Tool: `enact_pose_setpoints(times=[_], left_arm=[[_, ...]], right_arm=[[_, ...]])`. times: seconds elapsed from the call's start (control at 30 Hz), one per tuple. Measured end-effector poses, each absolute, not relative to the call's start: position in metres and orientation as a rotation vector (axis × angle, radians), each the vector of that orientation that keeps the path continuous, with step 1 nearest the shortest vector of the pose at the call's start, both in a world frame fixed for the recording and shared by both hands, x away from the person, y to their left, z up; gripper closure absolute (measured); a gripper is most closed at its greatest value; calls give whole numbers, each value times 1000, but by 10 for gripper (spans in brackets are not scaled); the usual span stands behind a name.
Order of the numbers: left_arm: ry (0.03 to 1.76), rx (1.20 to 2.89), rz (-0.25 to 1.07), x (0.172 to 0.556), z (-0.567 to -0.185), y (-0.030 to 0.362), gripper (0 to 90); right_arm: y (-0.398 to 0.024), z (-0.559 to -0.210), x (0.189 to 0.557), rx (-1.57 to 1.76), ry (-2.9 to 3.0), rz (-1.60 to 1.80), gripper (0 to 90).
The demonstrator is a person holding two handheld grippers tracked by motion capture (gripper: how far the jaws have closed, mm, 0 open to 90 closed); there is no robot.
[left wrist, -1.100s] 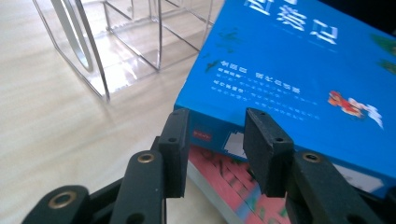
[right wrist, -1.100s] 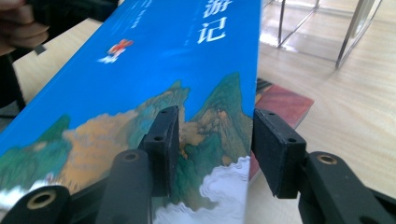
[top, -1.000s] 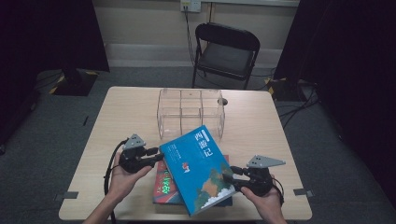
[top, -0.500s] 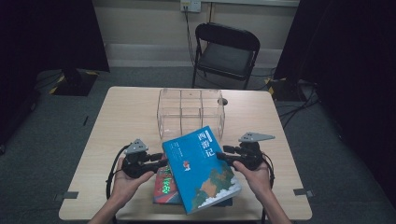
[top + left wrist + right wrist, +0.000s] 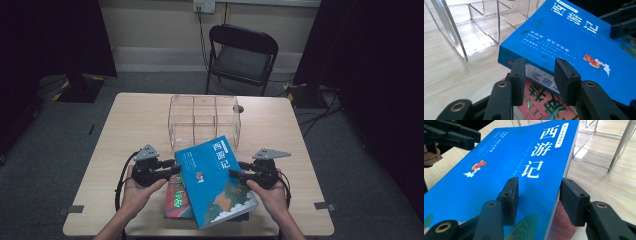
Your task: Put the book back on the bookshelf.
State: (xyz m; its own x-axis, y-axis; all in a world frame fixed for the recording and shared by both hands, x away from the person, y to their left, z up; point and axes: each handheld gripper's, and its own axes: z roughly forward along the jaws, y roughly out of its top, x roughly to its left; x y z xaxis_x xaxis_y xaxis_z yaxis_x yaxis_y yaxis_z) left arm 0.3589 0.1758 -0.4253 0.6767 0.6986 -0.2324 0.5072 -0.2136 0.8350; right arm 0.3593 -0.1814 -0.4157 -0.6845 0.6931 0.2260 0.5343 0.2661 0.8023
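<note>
Blue paperback book [image 5: 216, 182], stiff but heavy: left hand-held gripper [image 5: 172, 167] pinches its spine; right hand-held gripper [image 5: 235, 172], just loosening, straddles its opposite edge.

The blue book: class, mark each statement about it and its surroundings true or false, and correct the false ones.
1. The blue book lies partly over a red book. True.
2. The left hand-held gripper has its jaws on either side of the blue book's spine edge. True.
3. The clear organiser holds several books. False: its compartments are empty.
4. The right hand-held gripper is far from the blue book. False: its jaws straddle the book's edge.
5. A black chair stands beyond the table. True.
</note>
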Motion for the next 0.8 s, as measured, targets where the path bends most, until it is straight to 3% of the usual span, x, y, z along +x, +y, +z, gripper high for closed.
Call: enact_pose_setpoints(times=[0.23, 0.3, 0.33, 0.4, 0.67, 0.8], left_arm=[[960, 1889, 237, 371, -425, 172, 623], [1016, 1950, 341, 376, -430, 166, 629], [1044, 1933, 301, 379, -434, 165, 689], [1069, 1887, 222, 386, -443, 168, 671], [1067, 1895, 214, 390, -444, 168, 628], [986, 1906, 196, 374, -435, 173, 528]], right_arm=[[-184, -415, 347, 1157, 2350, 1375, 507], [-186, -415, 342, 1154, 2351, 1375, 507], [-186, -415, 336, 1157, 2351, 1376, 507], [-187, -415, 331, 1144, 2347, 1373, 508], [-184, -411, 321, 1131, 2361, 1326, 511], [-188, -407, 332, 1151, 2348, 1336, 550]])
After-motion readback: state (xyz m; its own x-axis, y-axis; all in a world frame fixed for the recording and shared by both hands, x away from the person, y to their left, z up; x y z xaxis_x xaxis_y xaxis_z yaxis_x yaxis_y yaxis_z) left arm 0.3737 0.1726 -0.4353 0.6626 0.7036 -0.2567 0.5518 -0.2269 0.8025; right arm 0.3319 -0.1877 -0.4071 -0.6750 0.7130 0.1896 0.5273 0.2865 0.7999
